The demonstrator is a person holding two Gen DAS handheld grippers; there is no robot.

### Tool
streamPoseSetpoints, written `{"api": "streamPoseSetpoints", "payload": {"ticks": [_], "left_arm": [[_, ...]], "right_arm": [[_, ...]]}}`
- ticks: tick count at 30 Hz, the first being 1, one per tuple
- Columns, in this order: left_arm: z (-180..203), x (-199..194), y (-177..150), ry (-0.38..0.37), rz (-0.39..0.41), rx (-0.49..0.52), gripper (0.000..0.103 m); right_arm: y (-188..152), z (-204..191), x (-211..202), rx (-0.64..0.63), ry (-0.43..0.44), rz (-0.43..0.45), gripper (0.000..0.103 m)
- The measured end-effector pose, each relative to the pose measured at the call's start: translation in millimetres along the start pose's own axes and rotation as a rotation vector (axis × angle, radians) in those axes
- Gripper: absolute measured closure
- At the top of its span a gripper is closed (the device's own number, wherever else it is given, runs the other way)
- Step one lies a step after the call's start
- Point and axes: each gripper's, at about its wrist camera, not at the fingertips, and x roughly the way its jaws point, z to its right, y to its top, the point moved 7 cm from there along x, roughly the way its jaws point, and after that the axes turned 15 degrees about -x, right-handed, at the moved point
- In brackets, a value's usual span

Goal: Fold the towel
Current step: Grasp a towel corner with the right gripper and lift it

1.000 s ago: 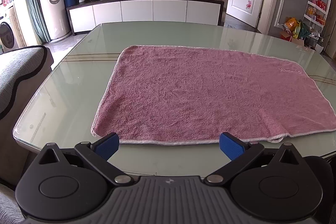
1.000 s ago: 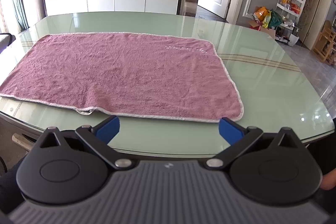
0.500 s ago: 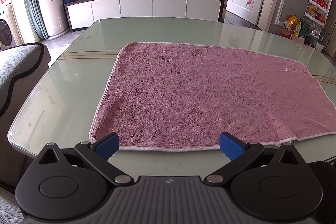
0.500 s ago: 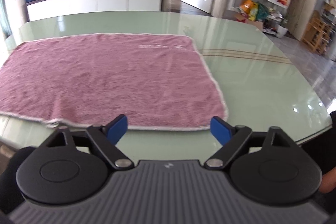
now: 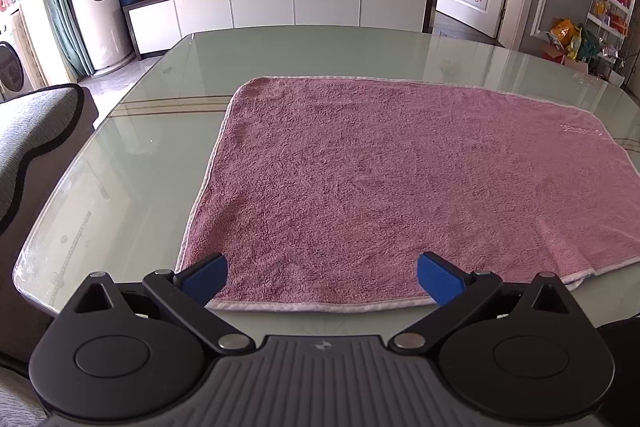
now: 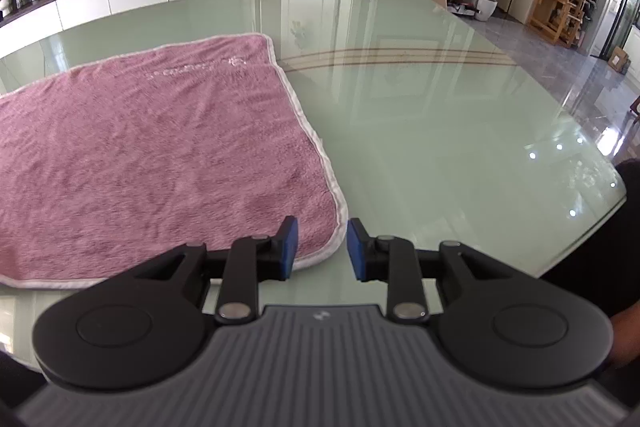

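Bright daylight fills both views. The glass table (image 6: 440, 131) mirrors doors and walls, with small white glints near its right rim. The floor (image 6: 576, 63) at right shines with glare. Fisheye bending curves the door frames and table edge. The right view looks slightly soft; the left is sharp

Towel (image 6: 160, 147) embroidery – too blurry to read – no other text
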Motion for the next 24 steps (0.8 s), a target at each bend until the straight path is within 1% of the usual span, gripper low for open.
{"api": "streamPoseSetpoints", "payload": {"ticks": [4, 10, 13, 16, 18, 21, 24], "left_arm": [[3.7, 5.5, 3.5, 0.001, 0.000, 0.019, 0.001], [10.7, 14.9, 6.4, 0.004, -0.007, 0.047, 0.001], [11.8, 19.6, 6.9, 0.011, -0.015, 0.050, 0.001], [11.9, 23.0, 6.2, 0.013, -0.024, 0.045, 0.001], [12.8, 25.1, 6.3, 0.015, -0.028, 0.044, 0.001], [14.9, 25.9, 6.0, 0.014, -0.030, 0.044, 0.001], [16.4, 26.3, 7.1, 0.010, -0.030, 0.046, 0.001]], "right_arm": [[0.1, 0.0, 7.8, 0.015, 0.014, -0.002, 0.077], [2.6, 3.7, 20.8, -0.007, 0.009, -0.014, 0.076], [-0.9, 3.2, 25.0, -0.017, 0.015, -0.022, 0.070], [-2.4, 2.2, 25.8, -0.020, 0.020, -0.013, 0.070], [-3.1, 1.2, 26.2, -0.026, 0.024, -0.008, 0.071], [-4.7, 0.7, 26.4, -0.020, 0.040, -0.001, 0.076], [-6.1, 0.0, 26.3, -0.002, 0.065, 0.006, 0.085]]}}
